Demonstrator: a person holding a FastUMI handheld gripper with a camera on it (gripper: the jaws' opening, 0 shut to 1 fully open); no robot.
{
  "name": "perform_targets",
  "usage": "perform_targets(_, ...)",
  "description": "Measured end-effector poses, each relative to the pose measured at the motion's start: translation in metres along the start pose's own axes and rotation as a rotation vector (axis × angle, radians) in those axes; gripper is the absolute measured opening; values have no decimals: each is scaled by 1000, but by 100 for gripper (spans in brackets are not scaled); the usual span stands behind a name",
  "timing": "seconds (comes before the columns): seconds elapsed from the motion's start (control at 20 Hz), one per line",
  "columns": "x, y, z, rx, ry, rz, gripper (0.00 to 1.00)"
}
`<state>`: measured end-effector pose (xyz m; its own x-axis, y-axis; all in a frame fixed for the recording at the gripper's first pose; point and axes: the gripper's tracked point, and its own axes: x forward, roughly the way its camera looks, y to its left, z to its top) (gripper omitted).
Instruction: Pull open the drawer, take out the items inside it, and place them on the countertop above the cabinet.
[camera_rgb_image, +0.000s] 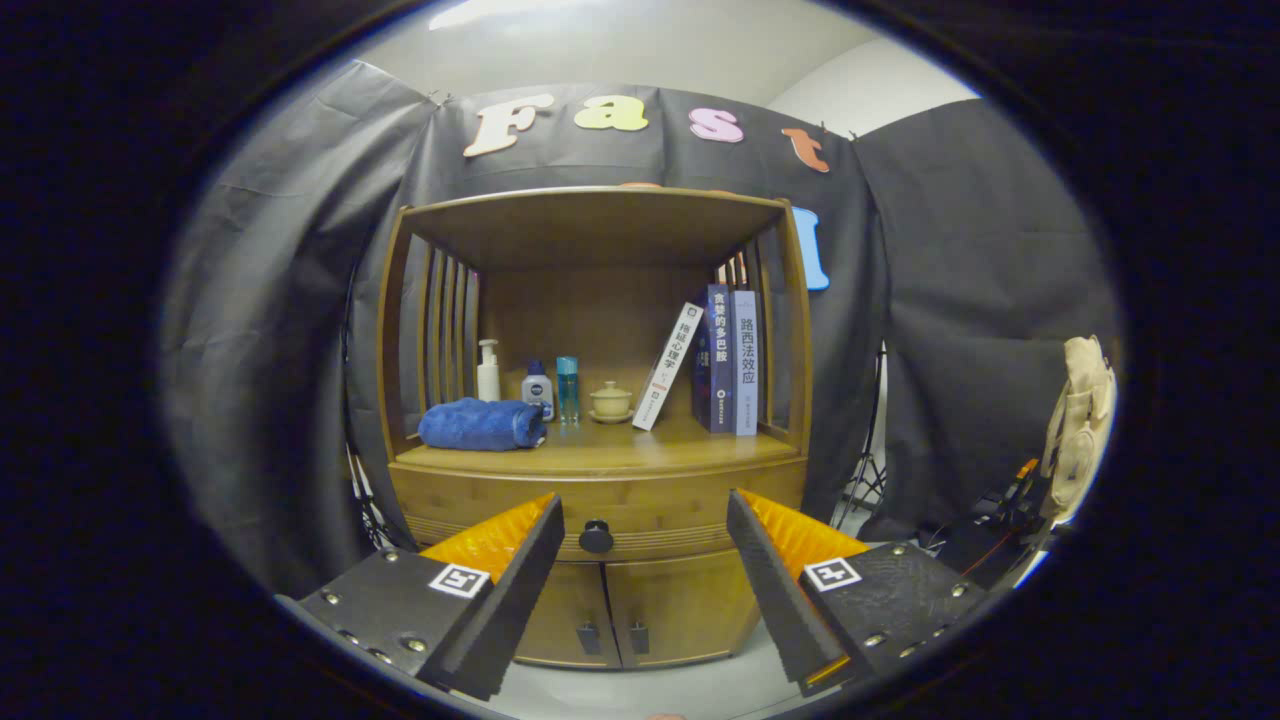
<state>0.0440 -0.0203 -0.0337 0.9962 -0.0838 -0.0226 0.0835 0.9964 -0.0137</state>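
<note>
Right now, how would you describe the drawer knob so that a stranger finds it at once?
Start at the wooden cabinet; below its countertop runs the closed wooden drawer. At its middle sits the round black knob, beyond the open gripper fingers. The two small dark handles on the doors below are lower and flat, not round.

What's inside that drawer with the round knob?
Cannot tell: the drawer is closed, hiding its contents. Only its front and knob show, ahead of the open gripper, whose jaws hold nothing.
</note>
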Motion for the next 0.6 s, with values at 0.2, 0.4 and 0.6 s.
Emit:
perform_targets(0.2, 20, 9, -7, 21, 6, 10, 99)
perform_targets(0.4, 54, 19, -12, -15, -25, 10, 98)
perform_targets(0.6, 93, 35, -27, -39, -40, 17, 99)
